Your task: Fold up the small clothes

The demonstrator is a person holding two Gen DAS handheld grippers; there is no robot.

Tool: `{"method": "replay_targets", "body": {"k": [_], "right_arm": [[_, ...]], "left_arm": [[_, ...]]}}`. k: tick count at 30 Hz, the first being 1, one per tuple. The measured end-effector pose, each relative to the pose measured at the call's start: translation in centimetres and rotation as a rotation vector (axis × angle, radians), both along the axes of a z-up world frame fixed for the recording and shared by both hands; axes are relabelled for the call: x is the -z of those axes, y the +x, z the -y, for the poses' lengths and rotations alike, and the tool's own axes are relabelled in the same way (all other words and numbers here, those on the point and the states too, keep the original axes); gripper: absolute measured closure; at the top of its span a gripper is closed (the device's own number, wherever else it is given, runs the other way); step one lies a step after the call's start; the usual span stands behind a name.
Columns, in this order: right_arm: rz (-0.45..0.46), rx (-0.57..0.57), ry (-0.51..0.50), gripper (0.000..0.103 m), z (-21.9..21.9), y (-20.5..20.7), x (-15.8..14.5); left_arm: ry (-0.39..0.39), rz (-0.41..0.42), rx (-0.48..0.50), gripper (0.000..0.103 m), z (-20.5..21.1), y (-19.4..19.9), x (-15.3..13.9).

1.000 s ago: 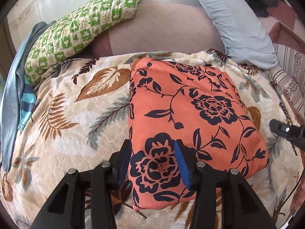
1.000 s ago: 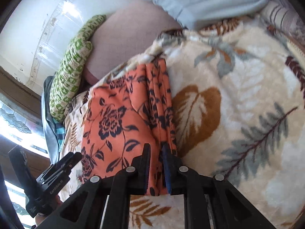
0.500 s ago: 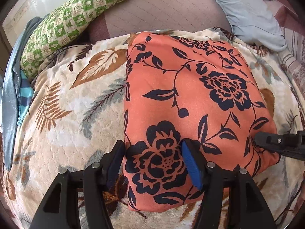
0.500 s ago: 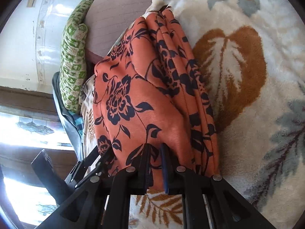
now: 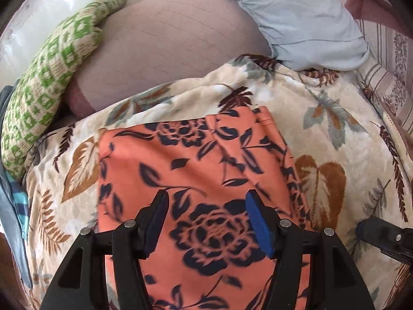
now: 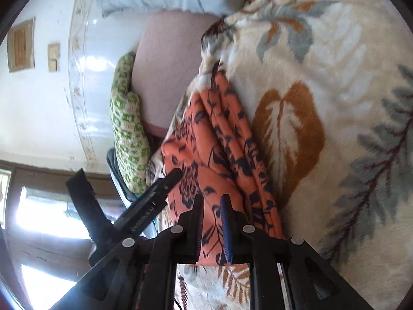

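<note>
An orange cloth with dark navy flowers [image 5: 196, 170] lies folded on a leaf-print blanket [image 5: 335, 118]. My left gripper [image 5: 206, 204] is open, its blue-padded jaws spread over the near part of the cloth, just above it. My right gripper [image 6: 211, 206] is shut on the near right edge of the cloth [image 6: 206, 160] and holds it lifted; the stacked layers show along that edge. The left gripper also shows in the right wrist view [image 6: 155, 191], and the tip of the right gripper in the left wrist view [image 5: 382, 235].
A green checked pillow [image 5: 54, 69] lies at the back left, a pink cushion [image 5: 167, 44] behind the cloth, a pale blue pillow [image 5: 296, 18] at the back right. Grey and teal clothes [image 5: 13, 206] hang at the left edge. A striped sheet [image 5: 382, 77] lies right.
The right gripper has lifted the cloth's near right edge and carried it over toward the back. The cloth now looks shorter. The left gripper stays open over the cloth and has moved forward.
</note>
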State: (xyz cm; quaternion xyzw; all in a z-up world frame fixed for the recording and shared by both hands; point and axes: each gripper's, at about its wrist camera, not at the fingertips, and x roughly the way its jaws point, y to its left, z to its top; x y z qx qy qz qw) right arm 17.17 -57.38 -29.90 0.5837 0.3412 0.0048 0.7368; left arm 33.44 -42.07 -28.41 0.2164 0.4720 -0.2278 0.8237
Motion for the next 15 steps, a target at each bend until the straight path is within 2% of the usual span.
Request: {"method": "replay_targets", "body": {"k": [3, 7, 10, 12, 15], "right_arm": [[0.006, 0.077, -0.019, 0.087, 1.5, -1.2, -0.4], [0.021, 0.068, -0.004, 0.087, 1.5, -0.7, -0.4], [0.022, 0.042, -0.027, 0.087, 0.9, 0.0, -0.7], [0.022, 0.032, -0.069, 0.087, 0.5, 0.3, -1.1], [0.042, 0.013, -0.124, 0.087, -0.1, 0.0, -2.1]], "left_arm": [[0.076, -0.01, 0.021, 0.04, 3.2, 0.5, 3.1], [0.064, 0.031, -0.007, 0.038, 4.1, 1.1, 4.2], [0.061, 0.005, 0.019, 0.038, 3.5, 1.2, 3.1], [0.012, -0.017, 0.032, 0.039, 2.2, 1.3, 1.6], [-0.065, 0.034, 0.006, 0.039, -1.1, 1.5, -1.1]]}}
